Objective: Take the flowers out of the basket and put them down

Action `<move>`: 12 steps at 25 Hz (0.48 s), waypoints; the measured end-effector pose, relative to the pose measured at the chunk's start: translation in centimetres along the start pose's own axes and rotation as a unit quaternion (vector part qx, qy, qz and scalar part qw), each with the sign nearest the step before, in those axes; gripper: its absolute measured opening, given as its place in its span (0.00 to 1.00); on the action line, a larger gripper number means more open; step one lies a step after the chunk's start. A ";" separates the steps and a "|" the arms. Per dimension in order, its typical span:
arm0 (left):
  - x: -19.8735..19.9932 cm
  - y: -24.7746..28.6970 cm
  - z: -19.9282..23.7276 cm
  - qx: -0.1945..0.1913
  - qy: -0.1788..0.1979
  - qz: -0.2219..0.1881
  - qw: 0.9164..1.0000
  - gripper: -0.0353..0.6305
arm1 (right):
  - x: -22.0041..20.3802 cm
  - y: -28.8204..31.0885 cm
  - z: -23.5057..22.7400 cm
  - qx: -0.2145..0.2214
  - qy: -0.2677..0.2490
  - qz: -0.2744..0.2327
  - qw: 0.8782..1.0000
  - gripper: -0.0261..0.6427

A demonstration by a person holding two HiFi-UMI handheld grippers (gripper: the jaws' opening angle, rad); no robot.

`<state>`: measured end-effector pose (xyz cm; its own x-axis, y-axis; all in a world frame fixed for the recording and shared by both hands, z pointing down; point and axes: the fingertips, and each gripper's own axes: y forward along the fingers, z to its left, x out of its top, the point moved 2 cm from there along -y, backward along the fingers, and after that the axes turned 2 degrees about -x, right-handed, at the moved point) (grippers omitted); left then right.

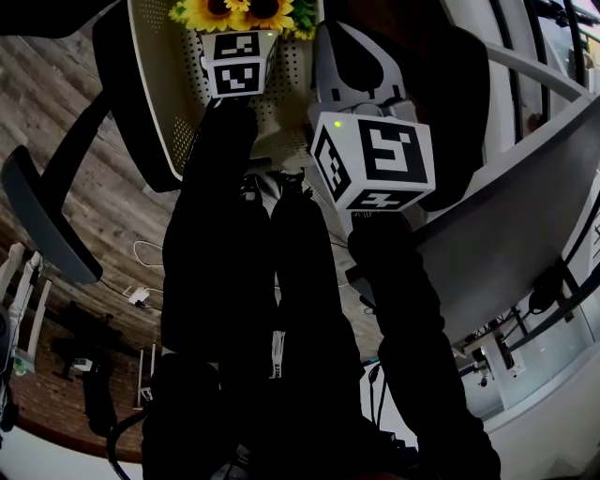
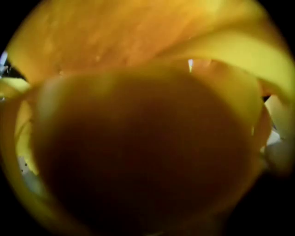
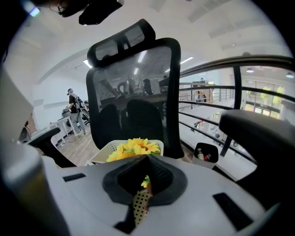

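Note:
Yellow sunflowers (image 1: pixel 246 13) lie at the far end of a cream perforated basket (image 1: pixel 173 84) on a black mesh office chair (image 3: pixel 133 92). My left gripper (image 1: pixel 236 28) reaches into the blooms; only its marker cube shows and its jaws are hidden. In the left gripper view, blurred yellow petals (image 2: pixel 138 46) fill the picture and no jaw is visible. My right gripper (image 1: pixel 358 42) hovers to the right of the basket, apart from the flowers. Its grey jaws (image 3: pixel 146 177) stand shut with nothing held. Beyond them are the sunflowers (image 3: pixel 134 148) and the basket's rim (image 3: pixel 103 152).
A chair armrest (image 1: pixel 47 220) juts out at the left. A grey curved tabletop (image 1: pixel 506 216) runs along the right, with a railing beyond it. A small black bin (image 3: pixel 205 154) stands right of the chair. A person (image 3: pixel 73 108) stands far off by desks. Cables lie on the wooden floor (image 1: pixel 141 253).

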<state>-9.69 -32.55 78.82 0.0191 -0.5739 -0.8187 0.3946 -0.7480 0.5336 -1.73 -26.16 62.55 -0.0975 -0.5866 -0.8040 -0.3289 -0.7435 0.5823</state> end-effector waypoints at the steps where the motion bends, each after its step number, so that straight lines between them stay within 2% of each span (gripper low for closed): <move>1: 0.1 -0.3 0.0 0.002 0.006 -0.002 1.000 0.86 | 0.1 -0.1 0.0 0.000 -0.001 -0.003 1.000 0.06; 4: 0.8 -1.7 0.1 0.008 0.014 -0.009 1.000 0.86 | 0.5 -0.4 0.2 0.003 -0.006 -0.014 1.000 0.06; 7: 2.6 -3.8 0.0 0.012 0.003 -0.020 1.000 0.86 | 1.0 -1.0 0.3 -0.002 -0.014 -0.022 1.000 0.06; 12: 8.2 -8.8 -0.7 0.018 0.004 -0.046 0.999 0.86 | 4.2 -4.1 0.6 -0.025 0.011 -0.047 0.999 0.06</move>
<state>-12.35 -30.38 67.26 -0.0088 -0.5003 -0.8658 0.3626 -0.8085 0.4635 -1.36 -25.40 56.71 -0.0473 -0.5196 -0.8531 -0.2881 -0.8107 0.5097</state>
